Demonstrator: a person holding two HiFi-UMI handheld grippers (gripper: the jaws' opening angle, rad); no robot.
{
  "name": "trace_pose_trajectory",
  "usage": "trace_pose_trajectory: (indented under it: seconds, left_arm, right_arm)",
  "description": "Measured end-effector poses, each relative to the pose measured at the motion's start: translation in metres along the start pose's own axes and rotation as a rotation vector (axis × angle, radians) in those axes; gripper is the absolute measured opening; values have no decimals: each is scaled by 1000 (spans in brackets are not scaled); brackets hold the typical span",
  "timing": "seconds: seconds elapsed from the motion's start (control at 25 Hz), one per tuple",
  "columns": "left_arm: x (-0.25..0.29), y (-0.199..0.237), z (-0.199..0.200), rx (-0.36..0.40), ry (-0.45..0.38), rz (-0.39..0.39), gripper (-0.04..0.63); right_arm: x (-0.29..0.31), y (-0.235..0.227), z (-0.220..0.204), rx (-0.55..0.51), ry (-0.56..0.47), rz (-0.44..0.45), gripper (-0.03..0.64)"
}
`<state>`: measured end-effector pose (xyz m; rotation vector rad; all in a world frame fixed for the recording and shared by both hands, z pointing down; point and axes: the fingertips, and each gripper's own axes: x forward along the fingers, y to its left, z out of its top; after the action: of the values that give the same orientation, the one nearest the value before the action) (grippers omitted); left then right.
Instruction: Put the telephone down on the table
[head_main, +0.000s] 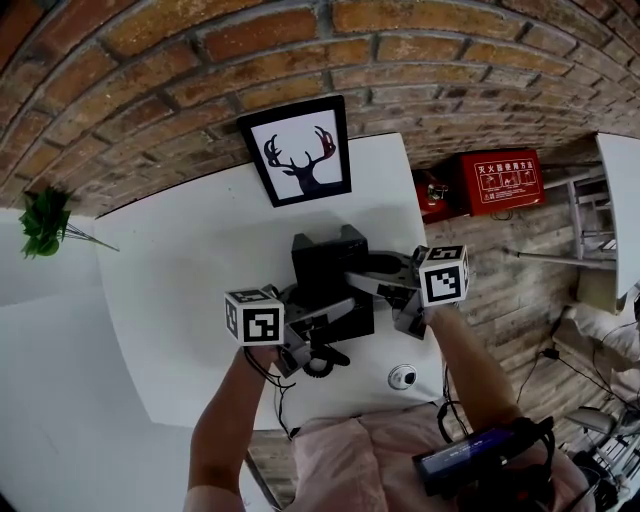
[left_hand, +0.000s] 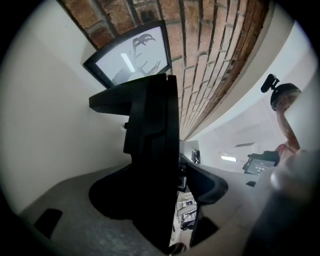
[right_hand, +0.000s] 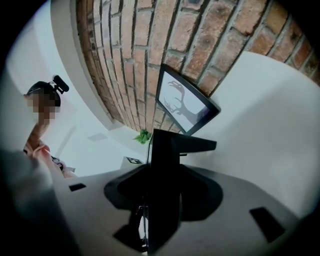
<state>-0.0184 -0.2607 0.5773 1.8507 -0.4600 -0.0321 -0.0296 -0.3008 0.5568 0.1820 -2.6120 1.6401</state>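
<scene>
L forearm (head_main: 225, 420), R forearm (head_main: 480, 365): bare, both stretched fwd, converging.
L grey two-jaw gripper (head_main: 335, 318): jaws apart, one pad clear of black plastic telephone (head_main: 322, 262) standing btwn them.
R grey gripper (head_main: 365, 280): jaws clamped on same telephone.

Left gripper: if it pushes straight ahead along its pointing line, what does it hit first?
The black telephone, right between the left gripper's open fingers. Past it, probably the framed deer picture against the brick wall.
</scene>
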Motion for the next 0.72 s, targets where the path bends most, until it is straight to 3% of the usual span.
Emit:
trace_pose_trajectory:
  seconds: [0.08, 0.4, 0.72]
  left_arm:
    - [-2, 0, 2, 20, -11, 27, 367]
    - [-3, 7, -5, 91, 7, 170, 451]
    - [-22, 18, -8, 230, 69, 342, 468]
  right_arm:
    - [0, 0, -1, 5, 0, 0, 187]
    - [1, 1, -6, 5, 35, 7, 175]
    - [3, 0, -9, -5, 80, 7, 172]
